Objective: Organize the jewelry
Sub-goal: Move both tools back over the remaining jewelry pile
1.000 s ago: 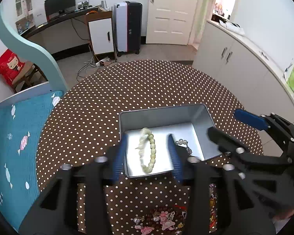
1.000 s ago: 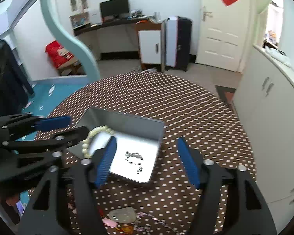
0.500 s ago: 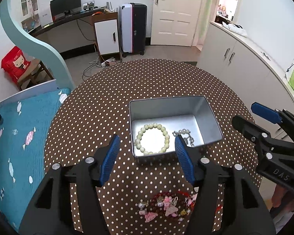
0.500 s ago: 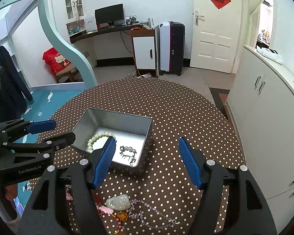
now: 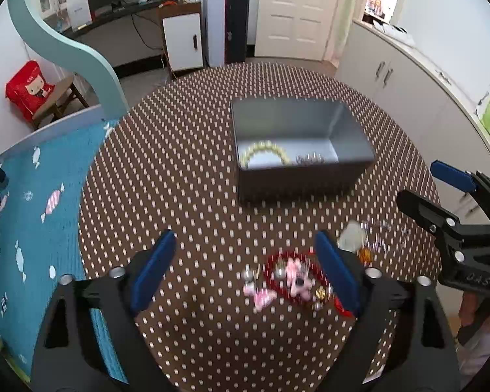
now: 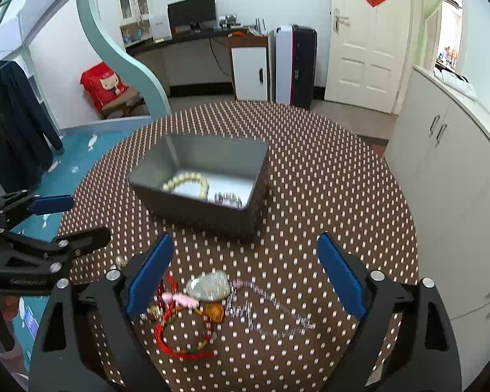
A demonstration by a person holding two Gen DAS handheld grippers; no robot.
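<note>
Polka-dot worktop carrying grey tin; pale bead bracelet lying inside. Left hand-held gripper and right hand-held gripper both hovering spread, empty, over loose jewelry pile near tin.

There is one grey tin box on the one round dotted counter. Inside the box there is one pale bead bracelet and one small silvery piece, so two things in the box. Outside the box there is one see-through stone, one red cord bracelet and one thin sparkly chain. Tiny pink charms lie there too, too blurry to count. There are two claws: one left claw and one right claw.
</note>
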